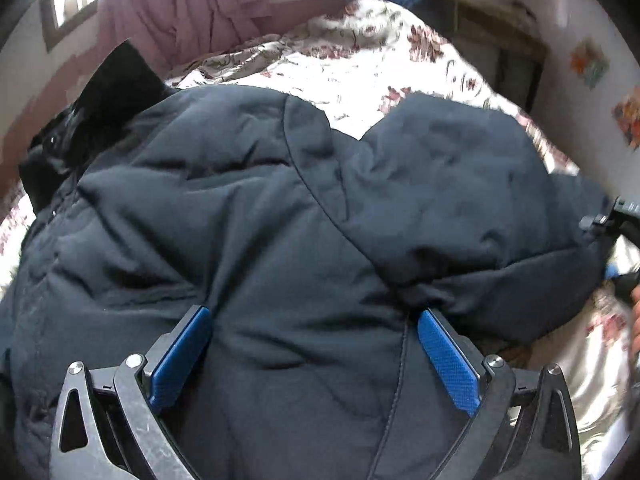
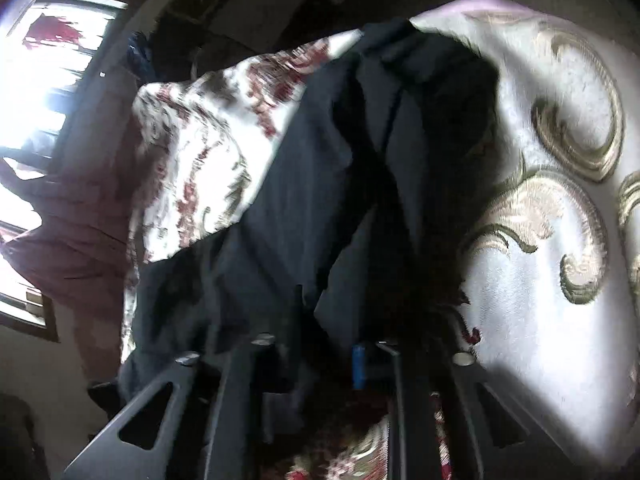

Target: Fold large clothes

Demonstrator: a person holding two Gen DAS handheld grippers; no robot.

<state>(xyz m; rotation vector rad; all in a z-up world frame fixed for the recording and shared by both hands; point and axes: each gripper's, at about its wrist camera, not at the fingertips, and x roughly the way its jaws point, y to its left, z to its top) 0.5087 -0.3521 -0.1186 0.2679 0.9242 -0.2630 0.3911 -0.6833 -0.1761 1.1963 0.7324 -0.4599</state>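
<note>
The dark navy padded jacket (image 1: 280, 208) lies spread over the cream bedspread with red flowers and gold scrolls (image 1: 360, 68), and it fills nearly all of what we see from the left wrist. Our left gripper (image 1: 314, 354) stands wide and unclenched, its blue pads (image 1: 180, 356) pressed down into the cloth on either side of a bulge of padding and a seam; nothing is pinched yet, so we judge it is set there to gather a thick fold. From it the jacket runs out toward 12 o'clock, with a puffy flap lying across at 2 o'clock and bare bedspread beyond. Our right gripper (image 2: 340, 360) is clenched, the jaws drawn close together, and dark cloth rises from between them toward 12 o'clock, so we judge it grips an edge of the jacket. That view is blurred and dark, though. The bedspread shows at 10 and 3 o'clock there. A window (image 2: 44, 76) glares at 9 o'clock.
</note>
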